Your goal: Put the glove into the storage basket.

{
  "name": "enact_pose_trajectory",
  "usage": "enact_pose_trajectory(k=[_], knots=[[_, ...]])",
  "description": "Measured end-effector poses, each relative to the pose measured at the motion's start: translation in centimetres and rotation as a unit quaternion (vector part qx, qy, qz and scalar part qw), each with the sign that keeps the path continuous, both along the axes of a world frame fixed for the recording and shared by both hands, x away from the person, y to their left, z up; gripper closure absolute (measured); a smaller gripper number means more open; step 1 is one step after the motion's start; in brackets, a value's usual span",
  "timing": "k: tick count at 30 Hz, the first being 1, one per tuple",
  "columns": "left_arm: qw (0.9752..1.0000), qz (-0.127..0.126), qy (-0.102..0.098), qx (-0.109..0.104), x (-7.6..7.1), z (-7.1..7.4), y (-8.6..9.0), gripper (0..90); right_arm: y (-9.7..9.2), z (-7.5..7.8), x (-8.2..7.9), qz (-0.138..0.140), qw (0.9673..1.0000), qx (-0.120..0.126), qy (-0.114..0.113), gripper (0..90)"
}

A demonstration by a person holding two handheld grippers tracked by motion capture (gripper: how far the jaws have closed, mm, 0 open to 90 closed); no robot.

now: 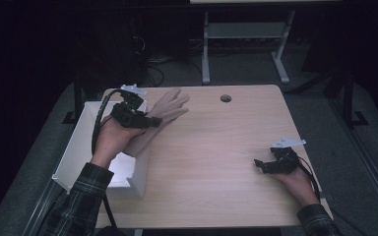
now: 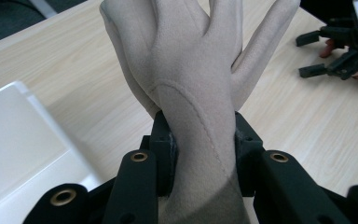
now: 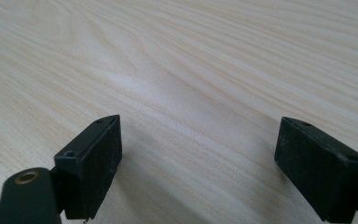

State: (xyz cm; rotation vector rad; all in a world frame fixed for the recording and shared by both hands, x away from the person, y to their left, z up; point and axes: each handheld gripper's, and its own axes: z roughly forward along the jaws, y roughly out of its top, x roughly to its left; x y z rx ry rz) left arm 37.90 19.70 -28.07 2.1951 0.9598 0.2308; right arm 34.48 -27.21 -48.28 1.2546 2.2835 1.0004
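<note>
The left tongs [image 2: 200, 140] pinch a beige glove [image 2: 191, 70] at its wrist, one black jaw pressed against each side of the cloth. In the high view the left tongs [image 1: 150, 120] hold the glove [image 1: 165, 110] with its fingers fanned toward the far edge of the surface, over the far-left corner. Just beside and below them stands an open white box [image 1: 88, 147], set against the left edge of the surface [image 1: 211, 162], with the glove's cuff hanging down by its right wall.

The right tongs [image 3: 198, 158] are spread wide, with bare wood grain between the jaws. In the high view the right tongs [image 1: 260, 164] rest low near the right edge, well apart from the glove. The middle of the surface lies open between the two hands, and a small round hole [image 1: 225, 98] sits near the far edge.
</note>
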Motion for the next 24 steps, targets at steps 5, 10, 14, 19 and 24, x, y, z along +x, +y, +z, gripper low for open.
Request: enact_pose_trajectory(k=[5,10,14,19,24], knots=[[0.9997,0.021,-0.004,-0.009,-0.4,0.4,1.8,67.8,0.0,0.0,0.0,0.000,1.0000,0.000,0.000,14.4],[0.9990,0.033,-0.011,-0.029,-1.1,1.5,3.0,67.8,0.0,0.0,-0.1,-0.008,1.0000,0.000,0.003,14.1],[0.9984,0.046,-0.025,-0.021,-1.8,2.3,3.8,67.8,0.0,0.0,-0.1,-0.010,0.9999,0.001,0.004,13.3],[0.9965,0.079,-0.027,-0.003,-2.2,2.0,5.9,67.8,0.0,0.0,0.1,-0.006,1.0000,0.000,0.003,12.8],[0.9934,0.113,-0.019,-0.001,-2.1,0.7,8.7,67.7,0.0,0.0,0.1,-0.006,1.0000,0.001,0.002,12.8]])
